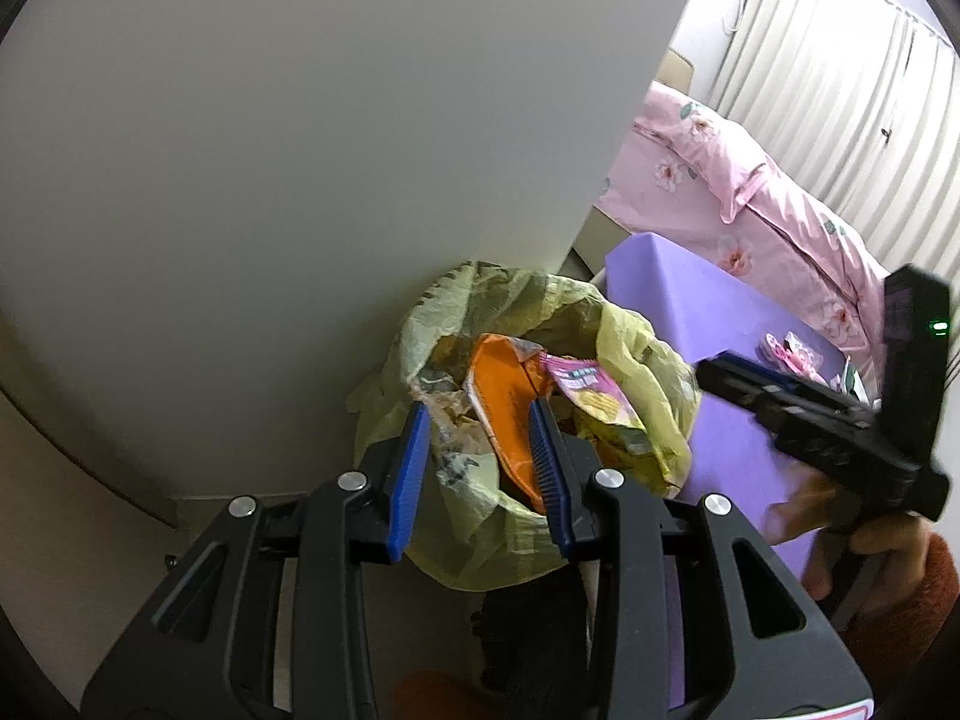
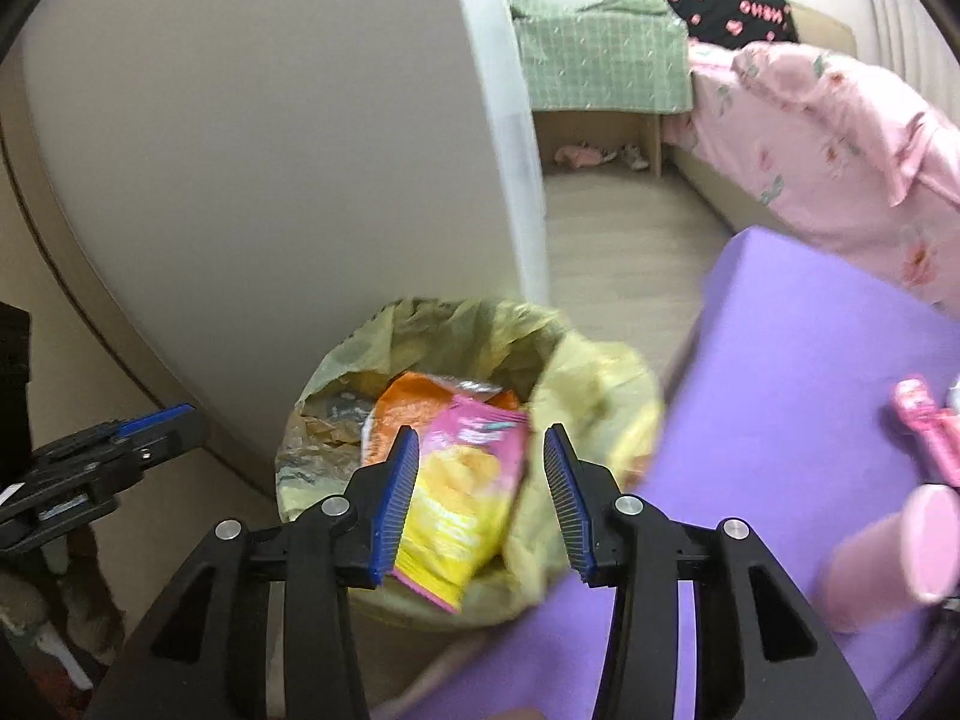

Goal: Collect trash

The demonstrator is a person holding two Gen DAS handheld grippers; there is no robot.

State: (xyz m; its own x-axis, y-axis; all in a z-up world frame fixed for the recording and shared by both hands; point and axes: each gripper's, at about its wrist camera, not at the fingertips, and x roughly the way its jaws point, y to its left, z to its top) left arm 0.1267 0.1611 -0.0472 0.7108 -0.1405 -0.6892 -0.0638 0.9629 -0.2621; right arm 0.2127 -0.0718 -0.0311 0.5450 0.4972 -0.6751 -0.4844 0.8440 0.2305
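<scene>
Hovering over a bin lined with a crinkled yellow plastic bag (image 2: pixel 456 324): right gripper (image 2: pixel 477 450), blue-padded jaws spread wide, holding nothing, with a pink-and-yellow snack packet (image 2: pixel 462 498) lying loose below, atop an orange wrapper (image 2: pixel 396 408) inside that bag. Likewise parted and empty above the same liner (image 1: pixel 480 300): left gripper (image 1: pixel 480 426). Beside the bin, a purple-covered table (image 2: pixel 810 360) carrying pink plastic items (image 2: pixel 924 420).

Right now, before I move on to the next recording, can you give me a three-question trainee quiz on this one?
1. True or false: the right gripper grips the pink-and-yellow snack bag.
2. What lines the trash bin? A) black bag B) yellow-green bag C) nothing
3. Fill in: the pink items lie on the ___ table surface.

Key: 1 false, its fingers stand apart and the bag lies in the bin; 2 B; 3 purple.
</scene>
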